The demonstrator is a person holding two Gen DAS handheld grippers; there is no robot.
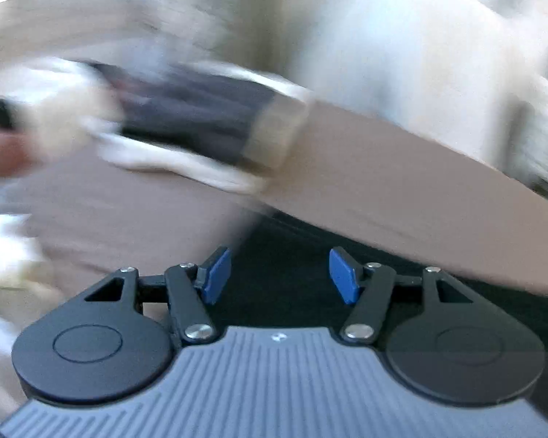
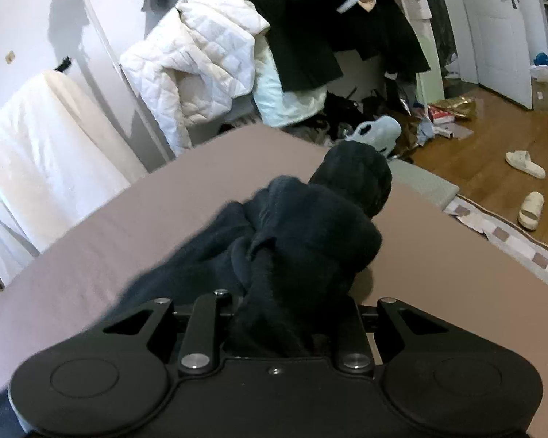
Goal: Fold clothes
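Observation:
A black garment [image 2: 310, 226] lies bunched in a heap on the taupe bed sheet [image 2: 128, 226]. My right gripper [image 2: 292, 314] is shut on its near end, and the cloth hides both fingertips. In the left wrist view, which is smeared by motion, my left gripper [image 1: 279, 273] is open with its blue pads [image 1: 215, 277] wide apart. Nothing is between them. It hovers above a dark stretch of the black garment [image 1: 292, 303] at the edge of the sheet [image 1: 383, 182].
A blurred dark and white pile [image 1: 193, 116] lies further back on the bed. Past the bed are a white quilted jacket [image 2: 201, 58], hanging dark clothes [image 2: 328, 18], floor clutter, two slippers [image 2: 525, 164] on the wood floor and a white door [image 2: 493, 29].

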